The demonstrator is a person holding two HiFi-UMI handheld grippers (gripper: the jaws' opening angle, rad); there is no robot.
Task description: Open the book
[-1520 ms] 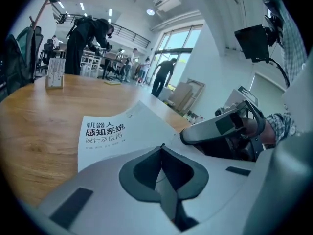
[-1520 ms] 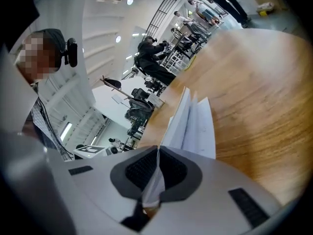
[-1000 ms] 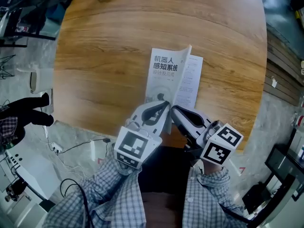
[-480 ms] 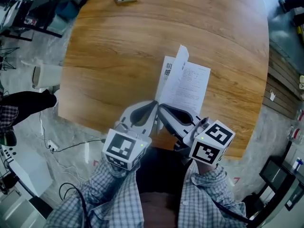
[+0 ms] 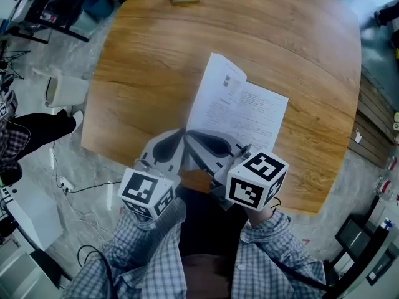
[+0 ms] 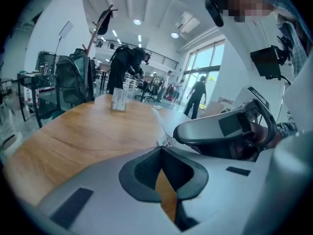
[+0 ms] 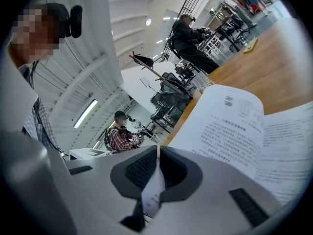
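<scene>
Pinching a leaf, my right gripper [image 5: 192,134] has swung it leftward since a second ago, so the book [image 5: 243,114] on the table [image 5: 149,55] now shows text, not cover, and I judge it nearly open; my left gripper [image 5: 177,137] is pressed together, empty.

The person wears a long-sleeved shirt [image 5: 142,254] in a fine blue-and-white check, and the same cloth covers both arms. The pale grey, smoothly moulded left gripper [image 5: 177,139] and its twin, the pale grey right gripper [image 5: 198,137], each carry a white cube printed with black square markers (left cube [image 5: 144,193], right cube [image 5: 257,180]). Their broad, rounded jaws are lined with dark ribbed pads [image 7: 142,168] and bear small black rectangular insets [image 6: 71,207] on the outer faces.
</scene>
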